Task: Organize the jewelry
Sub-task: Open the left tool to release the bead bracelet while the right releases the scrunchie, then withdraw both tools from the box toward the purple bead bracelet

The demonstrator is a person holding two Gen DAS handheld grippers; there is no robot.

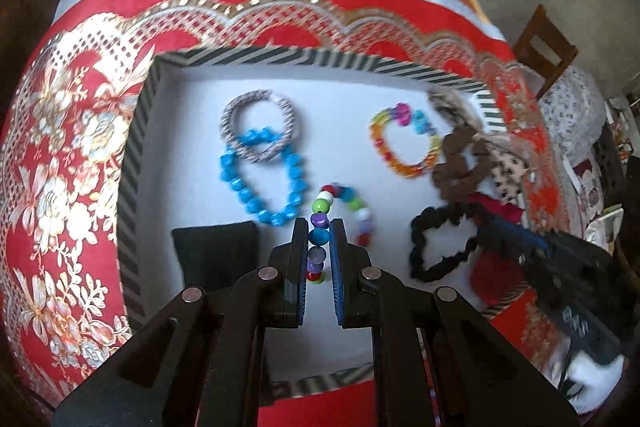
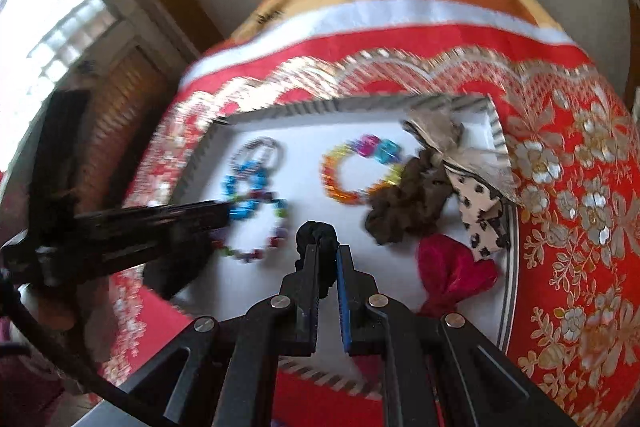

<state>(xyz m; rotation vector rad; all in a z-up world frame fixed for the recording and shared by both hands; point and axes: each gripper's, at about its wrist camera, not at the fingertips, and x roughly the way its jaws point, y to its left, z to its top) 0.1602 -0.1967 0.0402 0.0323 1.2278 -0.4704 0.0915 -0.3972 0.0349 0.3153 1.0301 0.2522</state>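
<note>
1. Left gripper (image 1: 319,227): jaws drawn close on the mixed-colour bead bracelet (image 1: 344,211). The strand runs lengthwise between the fingers, toward 12 o'clock, then loops off to 2 o'clock over the tray floor.
2. Right gripper (image 2: 328,255): jaws clamped on the black scrunchie (image 2: 317,233), which bunches at the tips and points to 12 o'clock.
3. Location: both items lie in the near half of the striped-rim tray (image 1: 256,55).
4. Governing relation: the scrunchie sits at 3 o'clock from the left gripper, with the fabric pile (brown scrunchie (image 1: 460,163)) beyond it at 1 o'clock. The blue bead bracelet (image 1: 260,183) lies at 11 o'clock.
5. Judgement: each gripper is nearer its own item; sorting should separate beads left, fabric right.
</note>
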